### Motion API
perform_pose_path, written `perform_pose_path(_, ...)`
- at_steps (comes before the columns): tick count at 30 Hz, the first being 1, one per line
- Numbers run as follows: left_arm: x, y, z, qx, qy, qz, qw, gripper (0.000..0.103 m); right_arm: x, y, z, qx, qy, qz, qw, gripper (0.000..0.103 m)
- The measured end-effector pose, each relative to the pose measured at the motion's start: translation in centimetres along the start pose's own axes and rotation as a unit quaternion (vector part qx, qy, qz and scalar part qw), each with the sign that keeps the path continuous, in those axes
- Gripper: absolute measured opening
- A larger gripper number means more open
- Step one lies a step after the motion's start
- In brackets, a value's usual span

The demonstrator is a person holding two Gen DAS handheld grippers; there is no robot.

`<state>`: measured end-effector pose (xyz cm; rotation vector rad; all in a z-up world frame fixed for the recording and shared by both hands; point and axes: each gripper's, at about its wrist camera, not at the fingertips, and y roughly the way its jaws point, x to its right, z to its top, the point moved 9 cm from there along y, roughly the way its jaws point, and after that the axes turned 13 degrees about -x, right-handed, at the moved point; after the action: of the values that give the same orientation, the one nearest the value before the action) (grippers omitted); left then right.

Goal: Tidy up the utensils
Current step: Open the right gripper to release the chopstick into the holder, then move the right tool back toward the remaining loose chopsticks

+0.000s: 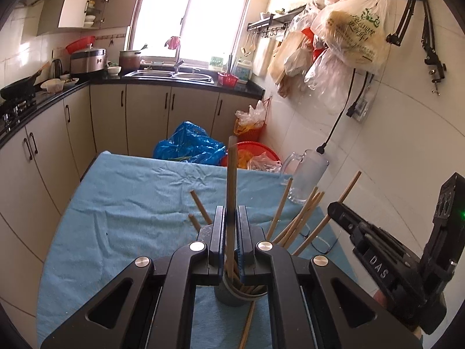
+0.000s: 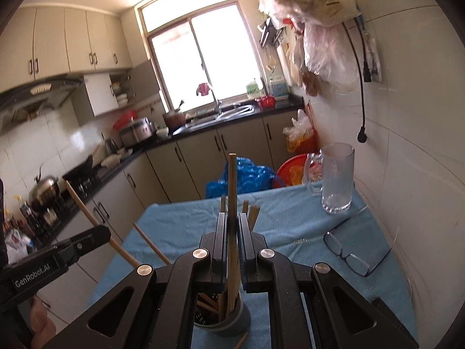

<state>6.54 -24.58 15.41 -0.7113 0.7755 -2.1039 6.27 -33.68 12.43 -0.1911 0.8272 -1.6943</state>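
- The left hand-held gripper (image 1: pixel 231 218) has its jaws drawn close on one chopstick (image 1: pixel 231 186), which stands upright between the pads and reaches down into the grey holder (image 1: pixel 232 298) just below.
- The right hand-held gripper (image 2: pixel 232 226) is likewise clamped on a second upright chopstick (image 2: pixel 232 192), whose lower end sits inside the same grey holder (image 2: pixel 229 318).
- The two hand-held grippers hang close beside each other over the holder; each shows at the edge of the other's view.
- More chopsticks (image 1: pixel 299 218) lean out of the holder at several angles, fanning left and right, and one loose chopstick (image 1: pixel 247 325) lies flat on the cloth against the holder's base.
- The holder stands at the near end of the counter, which is covered by a wrinkled blue cloth (image 1: pixel 130 197).
- A clear glass mug (image 2: pixel 337 177) stands at the far right corner of the cloth, near the tiled wall, and a pair of glasses (image 2: pixel 353 254) lies on the cloth between the mug and the near edge.
- The left half of the cloth is open.
- Beyond the far edge sit a blue plastic bag (image 1: pixel 189 145) and a red basket (image 1: pixel 255 151) on the floor.
- Kitchen cabinets and a sink (image 1: pixel 171 74) run under a bright window, and plastic bags (image 1: pixel 348 32) hang from wall hooks on the right.
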Motion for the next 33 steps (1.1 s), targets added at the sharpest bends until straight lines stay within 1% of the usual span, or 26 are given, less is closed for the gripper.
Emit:
perform_pose_path(6,-0.4,0.5,-0.7,-0.003,0.004,0.006,1.0000,0.006,-0.8,1.2,-1.6,-0.021,-0.035,-0.009,0.999,0.008)
perform_pose_path(8,-0.4,0.3,-0.9,-0.002,0.006,0.003,1.0000,0.007,-1.1,1.2,-1.8,-0.023,-0.042,-0.009,0.999,0.014)
perform_pose_path(10,-0.5,-0.3,-0.9,0.004,0.008,0.003,1.0000,0.007,-1.4,0.1,-1.8,-0.012,-0.050,-0.006,0.999,0.025)
perform_pose_path(12,-0.5,-1.1,-1.0,0.012,0.008,0.004,0.9999,0.007,-1.5,-1.4,-1.6,0.009,-0.057,-0.012,0.998,0.030)
perform_pose_path(13,-0.5,-1.6,-1.0,0.017,0.008,0.003,0.9998,0.008,-1.6,-2.3,-1.5,0.023,-0.060,-0.019,0.998,0.035)
perform_pose_path(14,-0.5,-2.2,-1.2,0.023,0.008,0.003,0.9997,0.009,-1.5,-3.8,-1.4,0.046,-0.064,-0.030,0.996,0.039)
perform_pose_path(15,-0.6,-2.6,-1.3,0.028,0.008,0.005,0.9996,0.014,-1.5,-4.8,-1.5,0.062,-0.067,-0.039,0.995,0.050)
perform_pose_path(16,-0.7,-3.3,-1.6,0.036,0.008,0.008,0.9993,0.022,-1.6,-5.8,-1.6,0.077,-0.072,-0.051,0.993,0.061)
perform_pose_path(17,-1.0,-4.0,-1.9,0.045,0.005,0.011,0.9989,0.026,-1.7,-6.8,-1.9,0.092,-0.082,-0.066,0.990,0.066)
perform_pose_path(18,-1.2,-4.5,-2.2,0.051,0.003,0.012,0.9986,0.034,-1.8,-7.6,-2.4,0.102,-0.097,-0.086,0.986,0.074)
perform_pose_path(19,-1.6,-5.3,-2.8,0.061,0.000,0.016,0.9980,0.035,-1.8,-8.1,-3.0,0.108,-0.111,-0.108,0.982,0.080)
perform_pose_path(20,-2.0,-5.7,-3.2,0.066,-0.002,0.020,0.9976,0.035,-1.7,-8.4,-3.7,0.109,-0.122,-0.131,0.978,0.083)
perform_pose_path(21,-2.5,-6.2,-4.0,0.069,-0.003,0.025,0.9973,0.036,-1.3,-8.4,-4.9,0.104,-0.130,-0.157,0.973,0.086)
perform_pose_path(22,-2.9,-6.5,-4.6,0.069,-0.005,0.029,0.9972,0.038,-1.0,-8.2,-5.6,0.098,-0.131,-0.165,0.973,0.087)
perform_pose_path(23,-3.4,-6.7,-5.3,0.069,-0.009,0.031,0.9971,0.040,-0.6,-7.7,-6.8,0.081,-0.132,-0.170,0.973,0.087)
perform_pose_path(25,-4.7,-6.8,-7.1,0.063,-0.016,0.037,0.9972,0.047,0.7,-6.1,-9.4,0.032,-0.124,-0.169,0.977,0.087)
perform_pose_path(26,-5.4,-6.5,-8.0,0.055,-0.019,0.045,0.9973,0.047,1.4,-4.8,-11.0,-0.001,-0.118,-0.166,0.979,0.087)
perform_pose_path(27,-5.9,-6.2,-8.7,0.047,-0.022,0.051,0.9974,0.047,1.9,-4.2,-12.1,-0.018,-0.113,-0.165,0.980,0.087)
perform_pose_path(28,-6.8,-5.5,-10.0,0.034,-0.026,0.060,0.9973,0.047,2.4,-3.6,-13.1,-0.037,-0.108,-0.162,0.980,0.083)
perform_pose_path(29,-7.5,-4.9,-10.9,0.023,-0.028,0.067,0.9971,0.047,2.7,-2.8,-14.2,-0.063,-0.104,-0.151,0.981,0.080)
perform_pose_path(30,-8.3,-4.3,-11.9,0.009,-0.031,0.076,0.9966,0.047,2.5,-1.9,-15.3,-0.094,-0.107,-0.134,0.981,0.074)
perform_pose_path(31,-9.2,-3.6,-13.0,-0.006,-0.038,0.084,0.9957,0.047,2.3,-1.3,-16.1,-0.114,-0.109,-0.130,0.979,0.073)
perform_pose_path(32,-10.4,-2.8,-14.3,-0.022,-0.051,0.092,0.9942,0.047,2.5,-1.0,-16.5,-0.123,-0.105,-0.133,0.978,0.073)
perform_pose_path(33,-11.0,-2.4,-15.1,-0.029,-0.059,0.095,0.9933,0.049,2.6,-0.7,-16.8,-0.132,-0.098,-0.134,0.977,0.071)
